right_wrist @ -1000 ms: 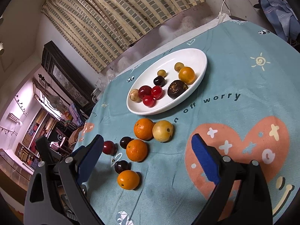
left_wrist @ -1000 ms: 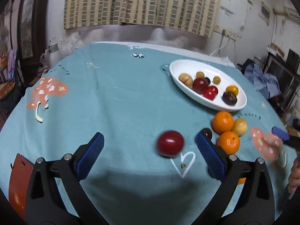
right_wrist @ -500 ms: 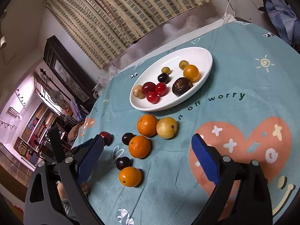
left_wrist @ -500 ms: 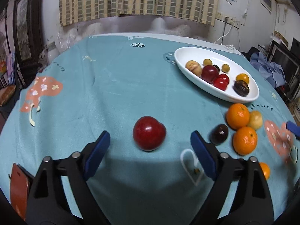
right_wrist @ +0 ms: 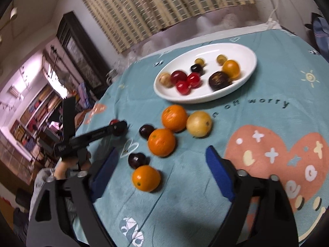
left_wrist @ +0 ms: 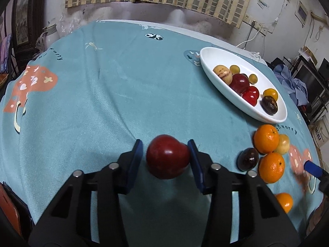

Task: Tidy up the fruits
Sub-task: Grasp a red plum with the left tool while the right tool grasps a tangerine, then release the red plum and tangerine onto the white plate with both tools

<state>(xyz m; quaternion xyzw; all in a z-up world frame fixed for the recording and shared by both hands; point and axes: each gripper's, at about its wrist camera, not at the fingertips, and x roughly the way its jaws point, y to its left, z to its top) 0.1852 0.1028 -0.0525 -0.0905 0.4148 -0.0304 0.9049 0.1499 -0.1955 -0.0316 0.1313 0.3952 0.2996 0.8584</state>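
My left gripper (left_wrist: 165, 160) has its blue pads closed around a dark red plum (left_wrist: 167, 159) on the teal tablecloth; its right pad touches the plum, the left pad shows a thin gap. The white oval dish (left_wrist: 213, 82) at far right holds several fruits. Loose oranges (left_wrist: 266, 139), a yellow fruit (left_wrist: 284, 144) and a dark plum (left_wrist: 247, 159) lie near it. My right gripper (right_wrist: 162, 170) is open and empty, hovering over an orange (right_wrist: 146, 178) and a dark plum (right_wrist: 136, 160). The dish (right_wrist: 244, 76) and the left gripper (right_wrist: 117, 127) also show there.
The round table's teal cloth (left_wrist: 102, 94) has a mushroom print (left_wrist: 30, 86) at left. A red-brown object (left_wrist: 9, 205) sits at the near left edge. Furniture and clutter (left_wrist: 304, 82) stand beyond the table's right side.
My left gripper moved forward and closed around the red plum, which was free between open jaws before. My right gripper shifted closer to the loose fruits.
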